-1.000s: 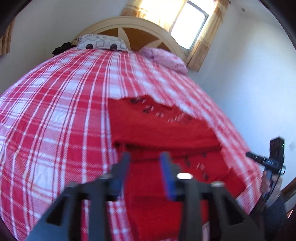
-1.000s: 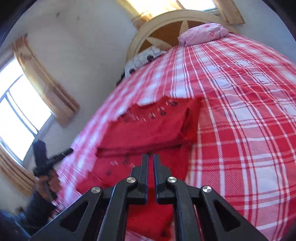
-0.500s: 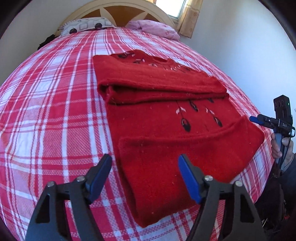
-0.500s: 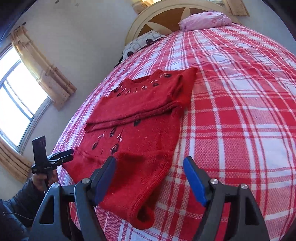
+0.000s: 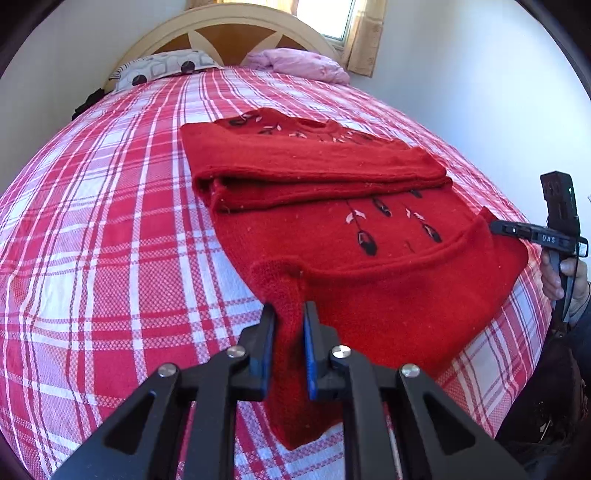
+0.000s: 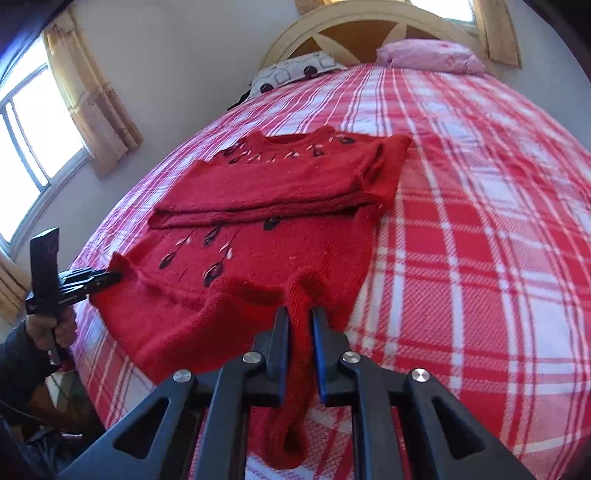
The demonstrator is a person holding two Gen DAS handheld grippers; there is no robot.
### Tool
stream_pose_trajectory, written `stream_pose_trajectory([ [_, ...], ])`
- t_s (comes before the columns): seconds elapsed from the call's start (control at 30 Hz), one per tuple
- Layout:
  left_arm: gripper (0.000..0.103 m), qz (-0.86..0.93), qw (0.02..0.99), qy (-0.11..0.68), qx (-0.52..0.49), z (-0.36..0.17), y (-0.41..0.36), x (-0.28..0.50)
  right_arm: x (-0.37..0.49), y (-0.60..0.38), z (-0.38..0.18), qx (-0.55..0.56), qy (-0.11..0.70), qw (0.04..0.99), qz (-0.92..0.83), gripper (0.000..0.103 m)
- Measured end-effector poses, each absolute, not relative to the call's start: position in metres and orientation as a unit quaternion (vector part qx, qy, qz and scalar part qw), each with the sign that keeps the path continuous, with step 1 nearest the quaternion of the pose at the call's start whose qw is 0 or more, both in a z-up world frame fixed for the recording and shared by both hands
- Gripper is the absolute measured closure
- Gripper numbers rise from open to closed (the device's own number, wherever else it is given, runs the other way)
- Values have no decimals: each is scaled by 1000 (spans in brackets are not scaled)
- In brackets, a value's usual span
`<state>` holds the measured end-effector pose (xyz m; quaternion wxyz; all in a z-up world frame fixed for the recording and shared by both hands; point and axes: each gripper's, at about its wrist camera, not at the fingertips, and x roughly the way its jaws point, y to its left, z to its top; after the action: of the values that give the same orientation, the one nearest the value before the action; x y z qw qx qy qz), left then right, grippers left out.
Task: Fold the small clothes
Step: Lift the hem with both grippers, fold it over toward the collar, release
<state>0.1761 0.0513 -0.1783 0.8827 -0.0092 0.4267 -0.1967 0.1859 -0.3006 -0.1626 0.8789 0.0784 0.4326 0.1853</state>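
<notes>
A red knitted sweater (image 5: 369, 229) with dark feather motifs lies on the red-and-white checked bed (image 5: 110, 229), its sleeves folded across the chest. My left gripper (image 5: 289, 314) is shut on the sweater's near hem corner on one side. My right gripper (image 6: 300, 317) is shut on the hem corner on the other side of the sweater (image 6: 258, 266). Each gripper also shows in the other's view: the right one at the hem's far corner (image 5: 496, 227), the left one likewise (image 6: 107, 277).
A wooden headboard (image 5: 236, 33) with a patterned pillow (image 5: 162, 68) and a pink pillow (image 5: 299, 62) stands at the far end. Curtained windows (image 6: 33, 122) are in the walls. The bed edge runs just below the hem.
Both grippers were open over the hem half a second ago; now each has closed on a hem corner and the fabric bunches up between the jaws.
</notes>
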Motion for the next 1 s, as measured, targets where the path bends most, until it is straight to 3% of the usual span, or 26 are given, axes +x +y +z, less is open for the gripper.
stream_pose_trajectory([
  [0.07, 81, -189, 883, 430, -7, -182, 50, 178, 189, -307, -162, 93, 424, 883, 180, 60],
  [0.1, 77, -183, 882, 433, -10, -185, 52, 178, 192, -310, -162, 105, 426, 880, 179, 57],
  [0.3, 77, -181, 887, 425, -18, -181, 56, 175, 195, -303, -167, 99, 440, 872, 189, 58],
  [0.4, 77, -172, 893, 416, -5, -178, 55, 173, 192, -297, -168, 73, 442, 875, 184, 78],
  [0.53, 75, -180, 894, 410, 0, -176, 54, 171, 186, -292, -162, 57, 433, 880, 188, 89],
  [0.57, 75, -182, 893, 411, 0, -177, 52, 172, 184, -290, -160, 49, 430, 882, 187, 90],
  [0.63, 89, -183, 891, 415, 15, -178, 46, 174, 179, -283, -155, 27, 419, 888, 185, 93],
  [0.7, 92, -179, 895, 407, 19, -174, 46, 174, 174, -279, -147, 17, 409, 893, 186, 94],
  [1.0, 95, -184, 915, 356, -55, -135, 69, 163, 163, -283, -120, 0, 363, 919, 156, 95],
])
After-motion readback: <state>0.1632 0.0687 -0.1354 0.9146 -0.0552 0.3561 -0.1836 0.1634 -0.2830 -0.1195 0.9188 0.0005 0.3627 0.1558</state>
